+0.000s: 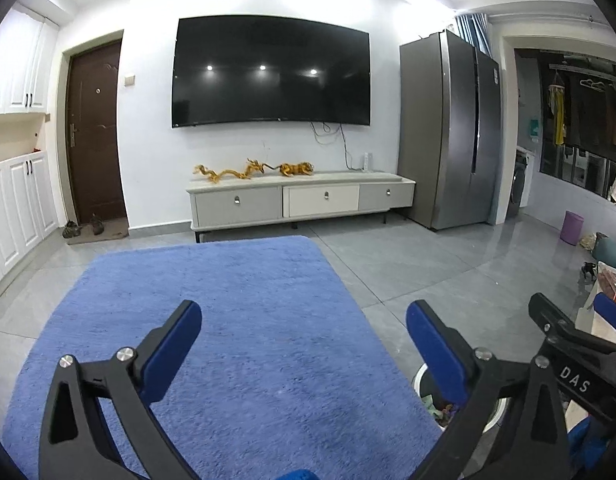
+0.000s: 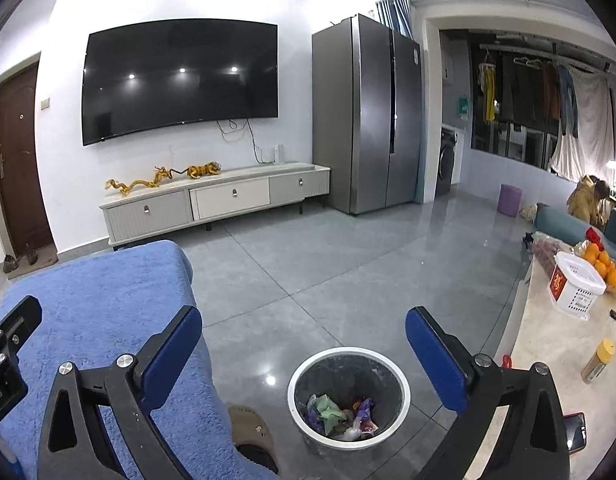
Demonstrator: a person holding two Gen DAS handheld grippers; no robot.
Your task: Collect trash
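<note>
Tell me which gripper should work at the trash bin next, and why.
Right. The right gripper hangs open directly above the trash bin, with the wrappers inside in clear sight. The left gripper, also open, faces the blue rug, and the bin sits mostly hidden behind one of its fingers.

- Left gripper (image 1: 303,344): black frame, blue pads (image 1: 171,350), silver screws.
- Right gripper (image 2: 303,344): same black frame, blue pads (image 2: 436,360), silver screws; white "DAS" lettering on its body in the left view.
</note>
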